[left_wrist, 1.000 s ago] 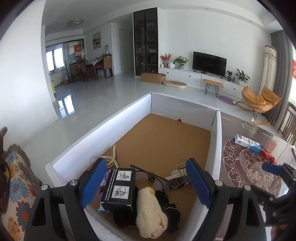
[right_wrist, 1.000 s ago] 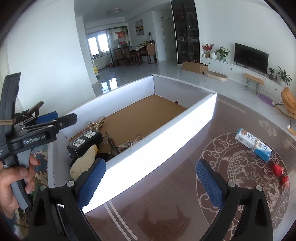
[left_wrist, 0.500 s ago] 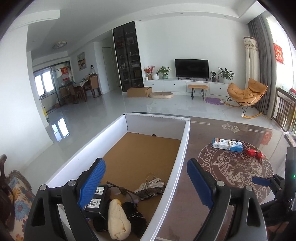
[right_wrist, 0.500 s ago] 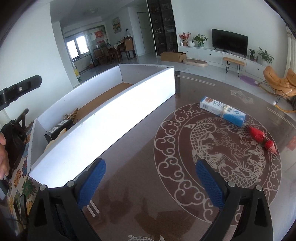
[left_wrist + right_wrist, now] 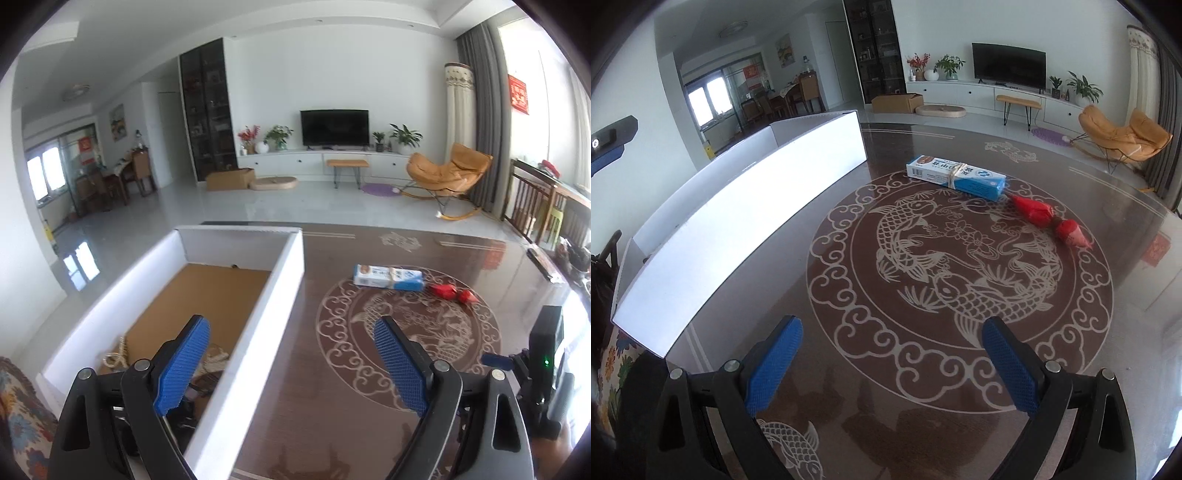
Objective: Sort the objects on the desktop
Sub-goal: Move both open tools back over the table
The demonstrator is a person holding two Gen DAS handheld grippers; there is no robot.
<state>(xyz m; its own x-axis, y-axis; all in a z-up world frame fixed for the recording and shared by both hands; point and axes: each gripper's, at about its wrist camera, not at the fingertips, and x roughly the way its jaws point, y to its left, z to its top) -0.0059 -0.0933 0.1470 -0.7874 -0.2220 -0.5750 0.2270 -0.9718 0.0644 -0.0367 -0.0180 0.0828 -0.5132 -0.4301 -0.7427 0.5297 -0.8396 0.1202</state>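
Ribbed blue tongs point(image 5: 892, 363), glossy table point(image 5: 849, 406)

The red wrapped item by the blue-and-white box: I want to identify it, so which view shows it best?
The right wrist view. There the red wrapped item lies close and large, two bulging parts pinched together, just beyond the blue-and-white box. The left wrist view shows it only small and far off.

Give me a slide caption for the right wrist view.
Open right gripper over the table, facing a blue box and red packets beside the white bin.
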